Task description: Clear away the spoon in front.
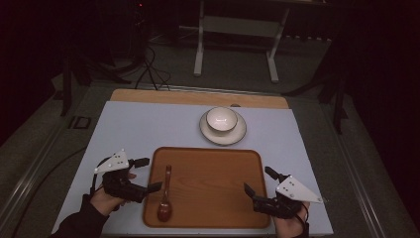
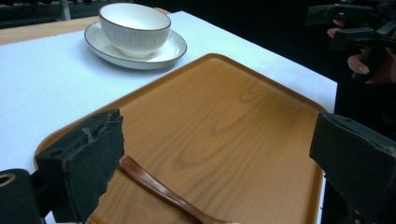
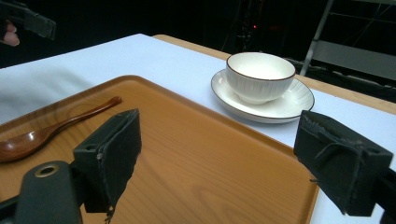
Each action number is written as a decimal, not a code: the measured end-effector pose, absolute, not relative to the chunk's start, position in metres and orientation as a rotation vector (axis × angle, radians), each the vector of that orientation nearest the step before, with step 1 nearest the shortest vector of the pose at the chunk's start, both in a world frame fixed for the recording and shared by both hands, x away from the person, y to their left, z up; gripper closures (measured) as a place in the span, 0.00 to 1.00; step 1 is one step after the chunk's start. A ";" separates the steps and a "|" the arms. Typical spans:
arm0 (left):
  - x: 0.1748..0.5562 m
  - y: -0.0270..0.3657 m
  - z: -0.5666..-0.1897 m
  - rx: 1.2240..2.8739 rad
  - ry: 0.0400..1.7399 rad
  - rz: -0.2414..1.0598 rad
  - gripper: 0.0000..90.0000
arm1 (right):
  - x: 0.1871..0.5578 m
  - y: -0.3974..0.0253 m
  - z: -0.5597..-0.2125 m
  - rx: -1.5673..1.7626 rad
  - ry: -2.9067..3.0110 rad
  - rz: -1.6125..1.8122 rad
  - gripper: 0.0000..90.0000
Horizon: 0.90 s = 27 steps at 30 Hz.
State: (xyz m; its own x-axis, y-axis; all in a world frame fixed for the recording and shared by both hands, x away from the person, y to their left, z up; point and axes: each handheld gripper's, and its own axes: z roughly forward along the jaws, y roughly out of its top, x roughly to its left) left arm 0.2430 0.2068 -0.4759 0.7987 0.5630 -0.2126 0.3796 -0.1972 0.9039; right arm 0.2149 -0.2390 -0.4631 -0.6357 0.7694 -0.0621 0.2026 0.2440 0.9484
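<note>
A brown wooden spoon (image 1: 165, 196) lies on the left side of a wooden tray (image 1: 213, 188), and the tray sits on the near part of the white desk (image 1: 143, 129). The spoon's round end points toward the person and its thin handle points away, toward the far side of the desk. The left tongs (image 1: 148, 174) are spread wide apart and hold nothing; they hang just beside the tray's left edge, very close to the spoon. The right tongs (image 1: 257, 181) are also spread wide and hold nothing, and they sit over the tray's right edge, well away from the spoon. Past the tray, a white bowl (image 1: 221, 119) stands on a white saucer (image 1: 223, 134). The spoon looks light and stiff, so I think it will lift easily and will not bend. It also looks smooth and shiny, so it may slip or spin if it is pinched too softly. The handle lies low on the tray, so the tongs will need to come down on both sides of it. I think the best place to grab is the middle of the handle, where it is thin. The round end looks too wide and curved to pinch well. The bowl and saucer could break, so go gently near them.
</note>
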 end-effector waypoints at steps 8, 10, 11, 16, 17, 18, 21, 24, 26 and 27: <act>0.237 0.206 -0.489 1.830 0.736 0.210 0.03 | 0.216 -0.239 -0.464 0.886 1.997 1.397 0.17; 0.237 0.206 -0.491 1.832 0.737 0.226 0.03 | 0.216 -0.239 -0.464 0.885 1.998 1.398 0.17; 0.237 0.206 -0.492 1.834 0.739 0.236 0.03 | 0.216 -0.239 -0.465 0.886 1.999 1.397 0.17; 0.240 0.203 -0.499 1.828 0.737 0.288 0.03 | 0.217 -0.239 -0.467 0.899 2.005 1.392 0.17; 0.240 0.202 -0.500 1.836 0.732 0.289 0.03 | 0.218 -0.239 -0.468 0.900 2.006 1.391 0.17; 0.241 0.201 -0.502 1.850 0.728 0.301 0.03 | 0.218 -0.240 -0.468 0.903 2.007 1.389 0.17; 0.241 0.200 -0.504 1.860 0.725 0.315 0.03 | 0.218 -0.240 -0.469 0.908 2.011 1.385 0.17; 0.240 0.198 -0.508 1.881 0.716 0.326 0.03 | 0.218 -0.240 -0.470 0.906 2.011 1.380 0.17; 0.240 0.197 -0.509 1.881 0.712 0.321 0.03 | 0.219 -0.240 -0.470 0.908 2.011 1.380 0.17; 0.239 0.197 -0.509 1.881 0.710 0.322 0.03 | 0.219 -0.240 -0.470 0.910 2.012 1.379 0.17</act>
